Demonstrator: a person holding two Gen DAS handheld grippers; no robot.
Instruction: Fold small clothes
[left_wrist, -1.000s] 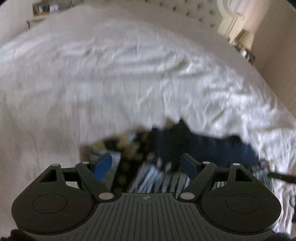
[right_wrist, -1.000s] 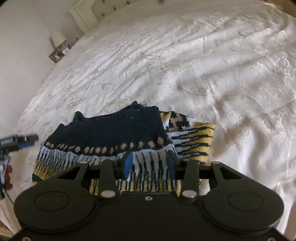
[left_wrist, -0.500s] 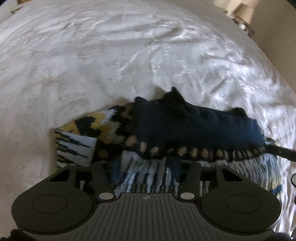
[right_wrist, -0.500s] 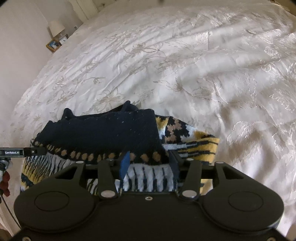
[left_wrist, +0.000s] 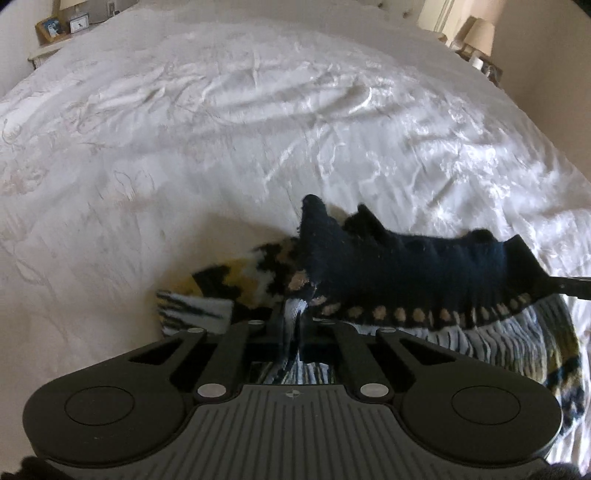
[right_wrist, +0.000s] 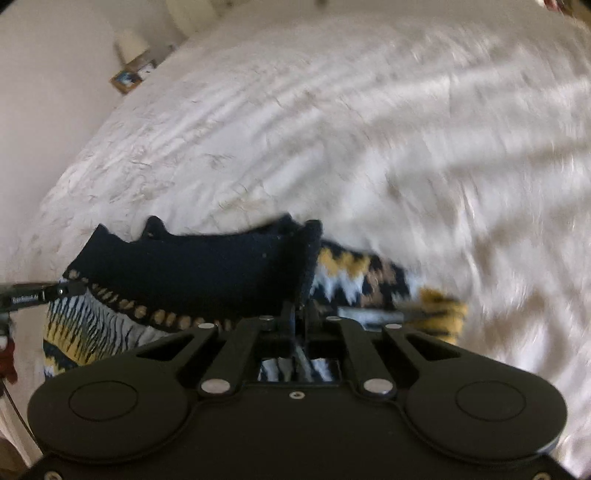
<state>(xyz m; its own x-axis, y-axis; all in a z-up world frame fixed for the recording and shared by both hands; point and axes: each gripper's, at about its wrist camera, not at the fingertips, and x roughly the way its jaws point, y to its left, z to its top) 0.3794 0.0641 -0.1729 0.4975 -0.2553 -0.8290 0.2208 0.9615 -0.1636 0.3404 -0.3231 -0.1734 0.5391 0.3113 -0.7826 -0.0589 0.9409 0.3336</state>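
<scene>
Pinching the sweater (left_wrist: 406, 266), only the left view shows a lamp (left_wrist: 480, 31).

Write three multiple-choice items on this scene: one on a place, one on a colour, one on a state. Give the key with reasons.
1. Where does the knitted navy, yellow and white patterned garment lie?
A. on a white embroidered bedspread
B. on a wooden floor
C. in a basket

2. What colour is the garment's plain upper band?
A. red
B. dark navy
C. green

3. How stands the left gripper?
A. wide open above the knit
B. shut on the garment's striped edge
C. shut on nothing

Key: 1 A, white cloth surrounds the knit in both views. 2 B, the band above the row of tan dots is dark navy. 3 B, striped fabric is pinched between its closed fingers; the right gripper grips likewise.
</scene>
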